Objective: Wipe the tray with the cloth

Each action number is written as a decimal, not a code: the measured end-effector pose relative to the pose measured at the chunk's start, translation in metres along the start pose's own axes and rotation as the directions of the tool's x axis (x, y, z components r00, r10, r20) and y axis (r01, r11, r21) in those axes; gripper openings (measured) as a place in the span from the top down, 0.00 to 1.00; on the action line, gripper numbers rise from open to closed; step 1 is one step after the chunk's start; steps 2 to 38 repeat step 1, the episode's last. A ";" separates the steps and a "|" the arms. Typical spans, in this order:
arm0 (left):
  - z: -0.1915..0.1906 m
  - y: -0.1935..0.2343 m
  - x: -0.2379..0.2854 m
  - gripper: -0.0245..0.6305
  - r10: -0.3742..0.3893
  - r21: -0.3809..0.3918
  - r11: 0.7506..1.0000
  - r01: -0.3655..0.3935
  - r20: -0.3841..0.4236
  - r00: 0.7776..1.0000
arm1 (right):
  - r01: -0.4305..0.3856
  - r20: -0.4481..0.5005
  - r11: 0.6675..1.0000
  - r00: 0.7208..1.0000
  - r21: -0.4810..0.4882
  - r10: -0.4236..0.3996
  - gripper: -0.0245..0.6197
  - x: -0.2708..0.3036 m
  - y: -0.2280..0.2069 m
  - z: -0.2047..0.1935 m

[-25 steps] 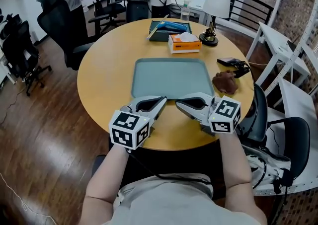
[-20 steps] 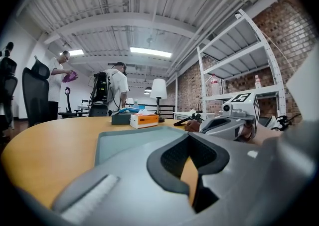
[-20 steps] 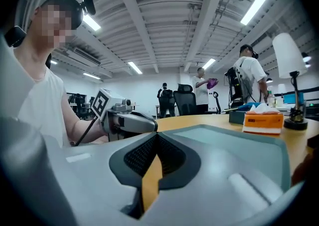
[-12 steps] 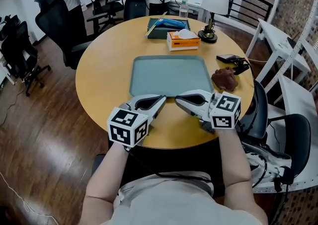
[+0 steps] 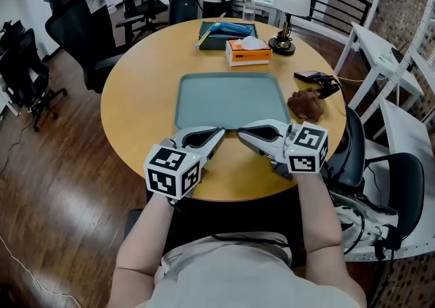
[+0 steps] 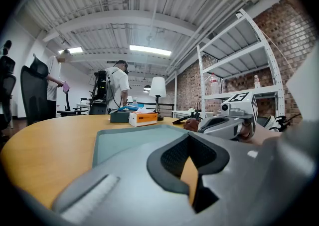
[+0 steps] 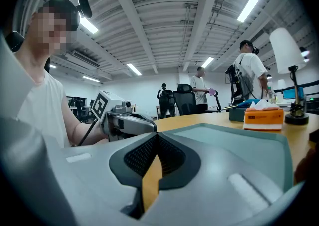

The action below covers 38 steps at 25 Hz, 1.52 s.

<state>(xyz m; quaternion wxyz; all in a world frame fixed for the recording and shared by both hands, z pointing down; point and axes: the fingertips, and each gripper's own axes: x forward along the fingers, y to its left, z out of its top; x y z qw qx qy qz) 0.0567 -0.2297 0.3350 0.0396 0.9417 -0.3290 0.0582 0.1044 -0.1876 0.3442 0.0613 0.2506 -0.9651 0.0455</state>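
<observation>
Two tools, my left hand-held gripper and right hand-held gripper, rest closed and empty; the brown cloth lies on the bench just beside the tray.

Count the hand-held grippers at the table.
2. The left hand-held gripper is at the near edge of the tray, the right hand-held gripper beside it; both shut, empty.

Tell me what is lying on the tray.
Nothing: the tray is bare. The brown cloth lies beside it on the table. At most a sliver of its near rim hides behind the left gripper.
</observation>
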 end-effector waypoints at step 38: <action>0.000 0.000 0.000 0.96 0.000 0.000 1.000 0.000 0.000 1.000 | 0.000 0.000 1.000 1.000 0.000 0.000 0.96 0.000 0.000 0.000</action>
